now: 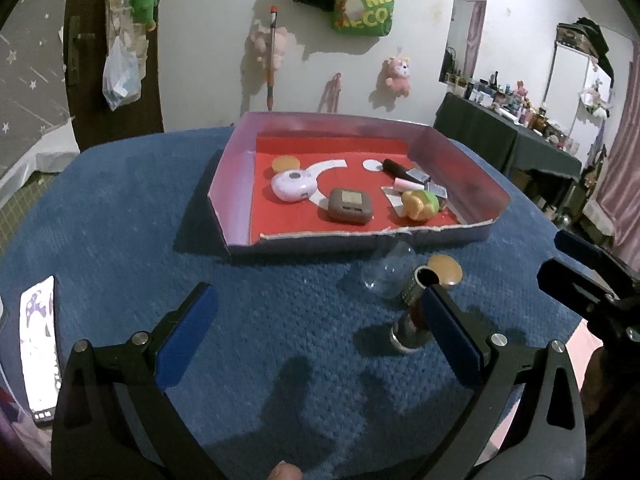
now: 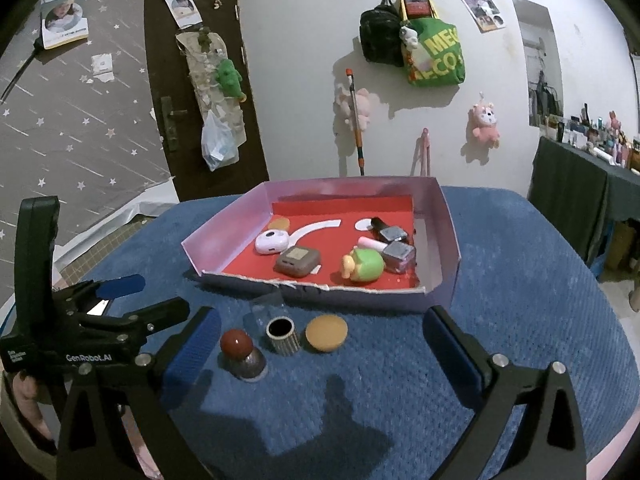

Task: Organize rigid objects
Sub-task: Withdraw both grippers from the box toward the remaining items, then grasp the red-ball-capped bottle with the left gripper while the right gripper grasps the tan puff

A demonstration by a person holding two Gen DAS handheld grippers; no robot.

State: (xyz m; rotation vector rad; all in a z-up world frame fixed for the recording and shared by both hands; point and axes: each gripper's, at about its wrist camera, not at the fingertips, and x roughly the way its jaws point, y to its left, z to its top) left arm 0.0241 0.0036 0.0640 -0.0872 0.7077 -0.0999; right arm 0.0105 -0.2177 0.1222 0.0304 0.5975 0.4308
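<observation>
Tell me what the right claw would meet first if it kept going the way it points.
Probably the blue cloth, bare between its open fingers; beyond that, the box front wall. The tan disc sits slightly left of centre.

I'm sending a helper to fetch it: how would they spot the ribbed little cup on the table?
Find the pink-walled tray on the blue cloth. In front of its near wall stands a short row of small things; the ribbed cup is the middle one, between the red-topped knob and the tan disc, with a dark open mouth.
</observation>
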